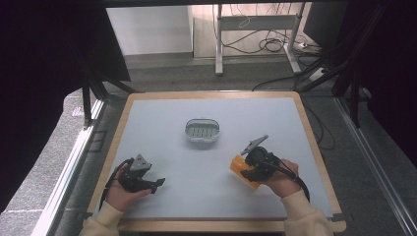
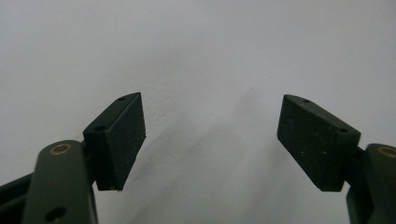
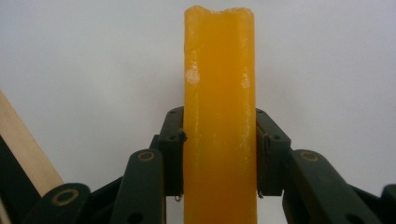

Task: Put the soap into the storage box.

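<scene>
An orange bar (image 3: 219, 121), likely soap or a sponge block, stands clamped between the jaws of the right claw (image 3: 219, 154). In the high view the orange bar (image 1: 244, 170) sits at the near right of the bench (image 1: 167, 123), just above or on its grey top; which of the two I cannot tell. The right claw (image 1: 252, 169) is closed on the bar's narrow sides, low on its length, so most of it sticks out past the pads. That long overhang looks like the main risk: a knock or quick turn could twist the bar in the grip or let it slip. The left claw (image 2: 210, 135) is open and empty over bare bench. A small grey dish (image 1: 202, 131) sits mid-bench, well apart from both.
</scene>
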The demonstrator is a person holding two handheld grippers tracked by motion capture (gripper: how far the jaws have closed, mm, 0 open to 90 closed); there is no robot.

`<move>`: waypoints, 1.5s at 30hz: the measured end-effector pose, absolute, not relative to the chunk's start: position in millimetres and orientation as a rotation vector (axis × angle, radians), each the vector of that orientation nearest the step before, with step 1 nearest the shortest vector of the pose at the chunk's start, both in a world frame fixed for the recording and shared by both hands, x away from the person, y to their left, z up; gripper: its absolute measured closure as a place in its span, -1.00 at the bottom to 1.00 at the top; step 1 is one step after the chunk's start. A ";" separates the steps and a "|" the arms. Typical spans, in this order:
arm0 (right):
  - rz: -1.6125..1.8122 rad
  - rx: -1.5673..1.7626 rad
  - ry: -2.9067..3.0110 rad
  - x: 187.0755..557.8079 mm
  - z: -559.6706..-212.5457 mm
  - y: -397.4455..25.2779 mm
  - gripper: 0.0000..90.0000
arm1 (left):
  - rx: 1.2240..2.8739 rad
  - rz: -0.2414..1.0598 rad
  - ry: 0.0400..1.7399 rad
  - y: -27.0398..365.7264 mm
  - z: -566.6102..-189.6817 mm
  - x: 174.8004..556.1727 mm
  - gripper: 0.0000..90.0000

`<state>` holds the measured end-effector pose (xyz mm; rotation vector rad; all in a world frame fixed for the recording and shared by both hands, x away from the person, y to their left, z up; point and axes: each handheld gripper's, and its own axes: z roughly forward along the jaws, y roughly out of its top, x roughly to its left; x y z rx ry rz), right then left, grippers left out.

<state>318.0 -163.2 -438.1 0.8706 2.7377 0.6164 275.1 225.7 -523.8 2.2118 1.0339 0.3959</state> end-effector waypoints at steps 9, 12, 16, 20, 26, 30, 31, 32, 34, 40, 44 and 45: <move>0.642 0.851 2.735 325.1 -431.1 -164.8 0.37 | 2.215 0.397 1.030 225.8 -524.0 275.4 -0.48; 0.653 0.846 2.731 327.0 -428.0 -165.1 0.37 | 2.217 0.397 1.029 226.0 -523.8 275.4 -0.48; 0.677 0.844 2.734 330.6 -425.2 -165.1 0.37 | 2.217 0.396 1.030 225.9 -523.8 275.4 -0.48; 0.669 0.831 2.738 333.8 -422.8 -163.7 0.37 | 2.218 0.396 1.029 225.7 -524.0 275.5 -0.48; 0.667 0.805 2.743 337.4 -418.6 -160.2 0.37 | 2.217 0.396 1.031 225.6 -524.4 275.6 -0.48; 0.671 0.803 2.742 339.9 -416.2 -158.5 0.37 | 2.211 0.396 1.035 225.6 -524.6 275.4 -0.48; 0.672 0.805 2.744 341.0 -415.3 -157.8 0.37 | 2.213 0.397 1.032 225.8 -524.4 275.5 -0.48; 0.672 0.805 2.744 341.0 -415.3 -157.8 0.37 | 2.213 0.397 1.032 225.8 -524.4 275.5 -0.48; 0.670 0.802 2.750 342.0 -414.6 -156.8 0.37 | 2.214 0.397 1.032 225.7 -524.5 275.4 -0.48; 0.673 0.774 2.753 347.2 -410.5 -154.0 0.37 | 2.217 0.395 1.031 224.9 -524.7 275.3 -0.48; 0.681 0.778 2.752 349.7 -408.4 -152.4 0.37 | 2.214 0.396 1.032 225.1 -524.5 275.3 -0.48; 0.682 0.770 2.753 350.7 -407.8 -152.0 0.37 | 2.214 0.396 1.031 225.2 -524.6 275.3 -0.48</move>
